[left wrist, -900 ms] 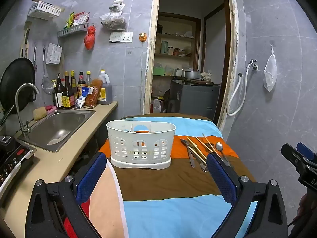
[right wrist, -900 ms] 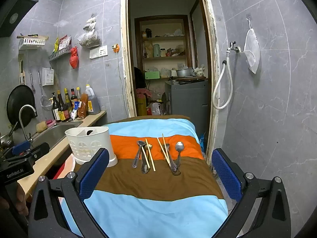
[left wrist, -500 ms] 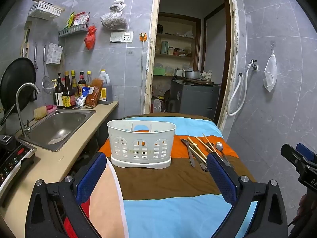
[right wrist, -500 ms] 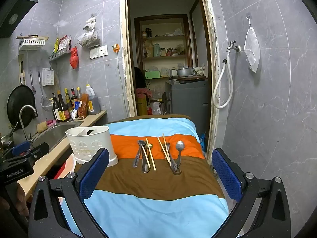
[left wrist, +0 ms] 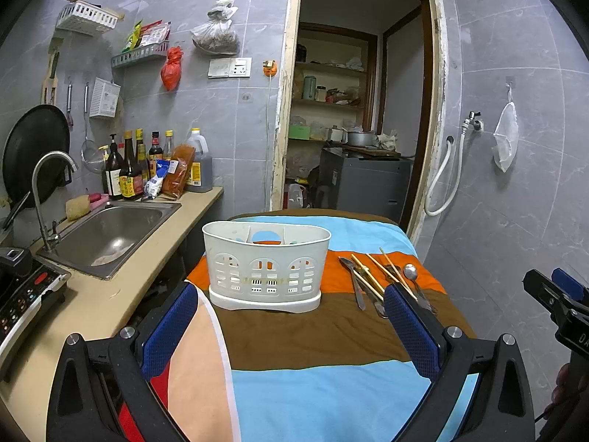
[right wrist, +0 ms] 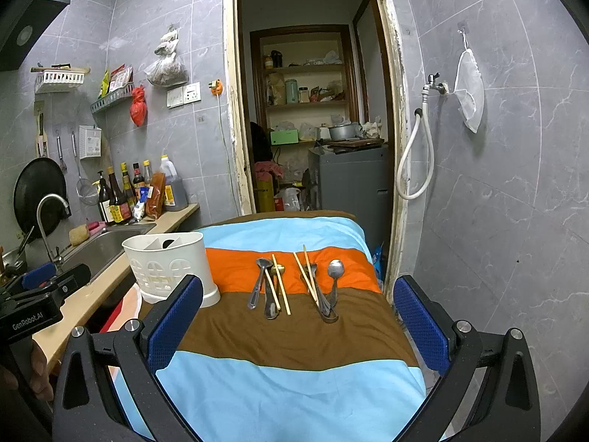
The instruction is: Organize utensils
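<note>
Striped cloth (right wrist: 294,331) in bands of light blue, orange and brown, covering the worktop that carries the task's things; its far edge faces an open doorway (right wrist: 313,110). To the cloth's left runs a beige counter (left wrist: 110,294) with a steel sink (left wrist: 110,235), a curved tap (left wrist: 44,191) and a row of sauce bottles (left wrist: 136,169) against the grey tiled wall.

Left gripper (left wrist: 291,335), foreground of the left wrist view: blue-padded jaws wide apart, nothing between them, held above the near part of the cloth. Right gripper (right wrist: 298,326), foreground of the right wrist view: jaws likewise spread wide and empty, above the near part of the cloth.

White utensil caddy (left wrist: 267,269), perforated, with inner dividers, upright near the cloth's left edge, straddling the orange and brown bands; no utensil is visible in it.

Utensils, lying loose in 2 clusters toward the cloth's right edge, well apart from the caddy, across the orange-brown boundary. Left cluster: metal spoons (right wrist: 259,280) with 2 chopsticks (right wrist: 281,283) among them. Right cluster: 2 more chopsticks (right wrist: 307,272) crossing over dark-handled cutlery, with 1 spoon (right wrist: 335,270) at the right side, bowl toward the far edge.
</note>
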